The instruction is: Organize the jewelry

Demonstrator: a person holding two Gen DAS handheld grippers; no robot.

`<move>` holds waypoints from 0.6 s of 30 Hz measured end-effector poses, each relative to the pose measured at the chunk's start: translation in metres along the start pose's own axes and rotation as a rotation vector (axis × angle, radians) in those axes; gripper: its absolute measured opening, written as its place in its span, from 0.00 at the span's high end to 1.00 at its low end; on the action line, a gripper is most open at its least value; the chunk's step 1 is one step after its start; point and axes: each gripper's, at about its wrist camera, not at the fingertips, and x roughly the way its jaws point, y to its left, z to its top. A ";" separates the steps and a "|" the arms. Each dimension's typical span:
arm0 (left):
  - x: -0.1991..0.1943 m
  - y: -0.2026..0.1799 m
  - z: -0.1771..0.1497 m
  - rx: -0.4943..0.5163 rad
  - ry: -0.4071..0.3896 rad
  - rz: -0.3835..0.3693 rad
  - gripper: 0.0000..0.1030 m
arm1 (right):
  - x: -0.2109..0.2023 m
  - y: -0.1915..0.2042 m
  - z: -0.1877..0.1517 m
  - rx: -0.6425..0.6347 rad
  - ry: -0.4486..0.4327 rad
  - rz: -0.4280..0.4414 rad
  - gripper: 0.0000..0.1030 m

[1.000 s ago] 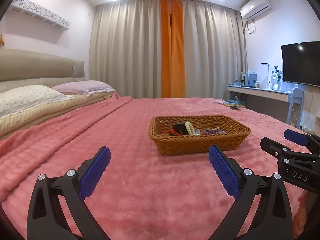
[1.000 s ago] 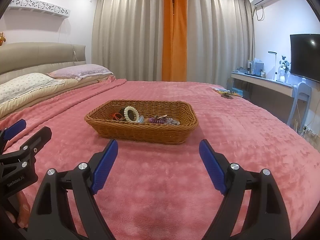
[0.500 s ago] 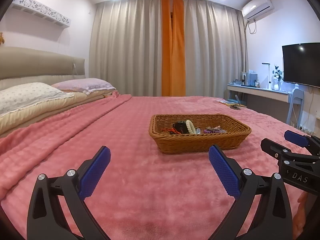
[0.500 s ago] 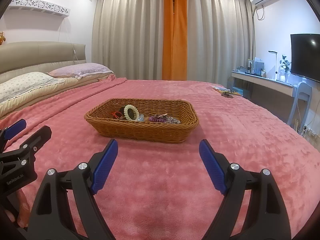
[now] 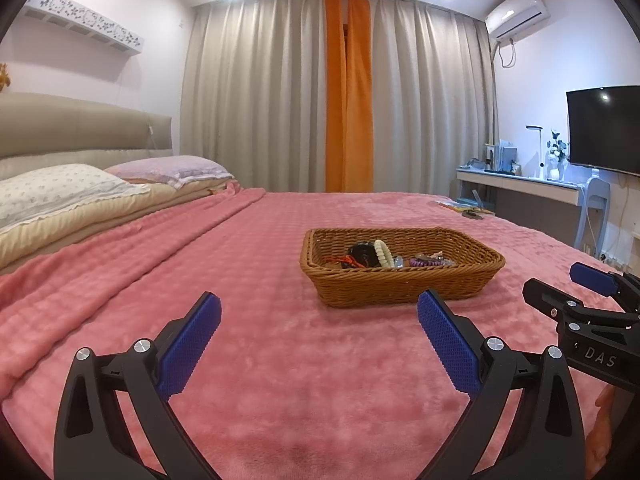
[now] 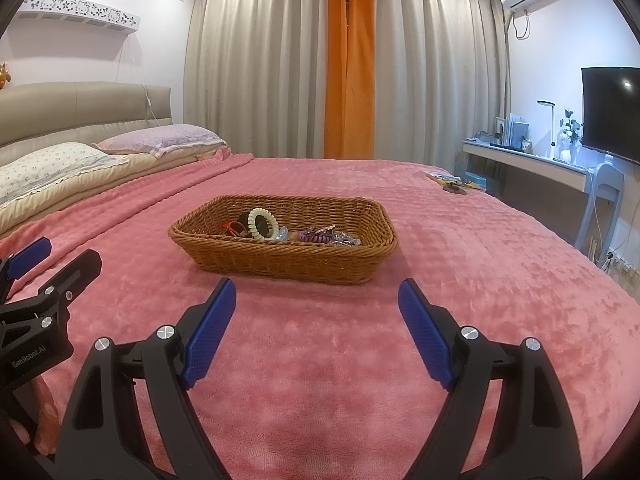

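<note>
Two grippers hover low over the pink blanket [image 6: 460,248], side by side: left gripper [image 5: 319,334] with blue pads spread wide and nothing between them, right gripper [image 6: 316,322] likewise spread and empty. Wicker basket [image 6: 280,258] sits on the blanket ahead of both, apart from the fingertips. Inside lie a pale beaded bracelet [image 6: 262,224], a purple coil band [image 6: 314,235] and other small pieces, too tangled to identify.

Basket [image 6: 280,256] on bed [image 6: 460,280], jewelry [image 6: 262,222] inside it, pillows [image 6: 160,138] far left, desk [image 6: 532,162] far right
</note>
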 end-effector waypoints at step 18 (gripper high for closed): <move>-0.004 0.003 -0.001 -0.008 0.002 0.006 0.07 | 0.000 0.000 0.000 0.001 0.000 0.000 0.23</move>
